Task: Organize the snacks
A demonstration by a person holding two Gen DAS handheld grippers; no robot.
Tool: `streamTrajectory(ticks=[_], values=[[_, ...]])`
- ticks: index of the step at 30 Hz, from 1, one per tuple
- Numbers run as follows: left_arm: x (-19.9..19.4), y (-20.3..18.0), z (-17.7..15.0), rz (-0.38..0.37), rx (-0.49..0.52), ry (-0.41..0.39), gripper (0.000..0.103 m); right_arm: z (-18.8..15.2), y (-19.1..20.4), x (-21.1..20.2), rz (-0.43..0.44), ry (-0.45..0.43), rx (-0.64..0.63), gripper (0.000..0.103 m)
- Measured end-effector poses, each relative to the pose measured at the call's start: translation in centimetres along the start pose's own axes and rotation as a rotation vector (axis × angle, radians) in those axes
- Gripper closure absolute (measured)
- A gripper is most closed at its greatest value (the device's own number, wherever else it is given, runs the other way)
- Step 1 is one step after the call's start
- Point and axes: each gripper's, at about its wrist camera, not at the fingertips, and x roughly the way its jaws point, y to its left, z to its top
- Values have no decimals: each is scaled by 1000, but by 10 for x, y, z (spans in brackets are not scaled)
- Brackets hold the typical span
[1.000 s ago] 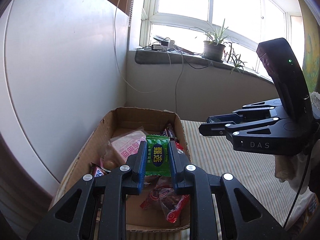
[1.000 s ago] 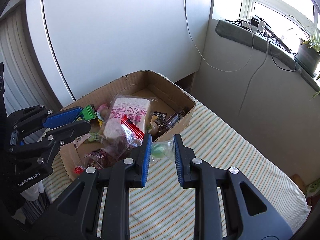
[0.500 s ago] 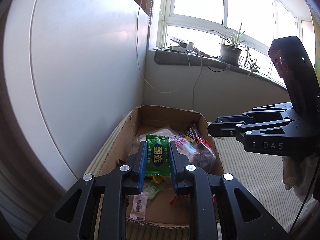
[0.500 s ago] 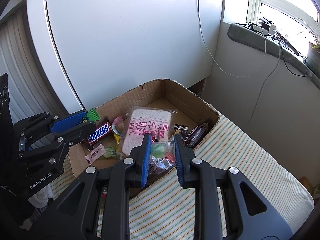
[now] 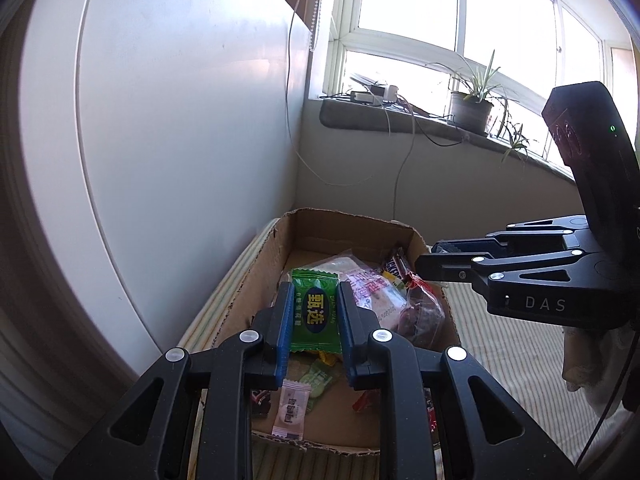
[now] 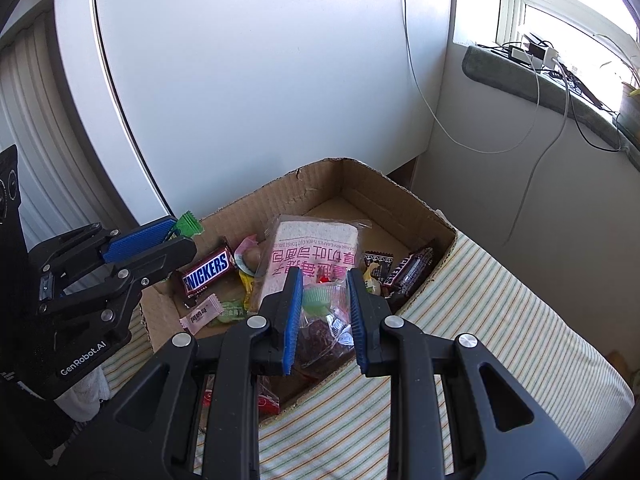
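My left fingers [image 5: 314, 332] clench a green candy packet [image 5: 315, 314] above the cardboard box [image 6: 248, 204]. My right fingers [image 6: 324, 312] pinch a small clear-wrapped green sweet [image 6: 320, 298] there too. Most snacks already lie inside; these two remain

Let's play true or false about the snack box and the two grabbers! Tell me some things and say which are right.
1. The left gripper holds a green candy packet. True.
2. The Snickers bar lies on the striped cloth. False: it lies inside the cardboard box.
3. The right gripper holds a small clear packet with green in it. True.
4. The cardboard box is empty. False: snacks fill it, including a pink-lettered bread pack.
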Motion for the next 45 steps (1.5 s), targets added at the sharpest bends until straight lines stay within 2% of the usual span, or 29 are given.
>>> streamTrajectory(ticks=[19,24,26,28,31,33,37,39,43,45], values=[[3,-2,1,13,5,10,81,10,1,20,3,11,0,79],[4,-3,1,17,7,11,81,10,0,21,10,17,-3,72],[3,-3,1,20,7,9,75,9,-1,22,1,11,-2,58],[3,-3,0,22,8,7,72,9,-3,21,-2,2,8,49],[3,-2,0,27,7,7,69,9,-4,21,-4,2,13,48],[2,-2,0,30,5,4,63,8,-4,21,-10,3,11,48],[1,-2,-1,42,9,0,51,6,-6,19,-30,-10,11,31],[0,-2,-1,48,7,-1,41,4,-7,17,-34,-11,11,31],[-4,-2,-1,62,12,-7,34,1,-10,12,-66,-18,11,30],[-4,-2,-1,68,19,-5,28,-2,-12,6,-73,-36,24,22]])
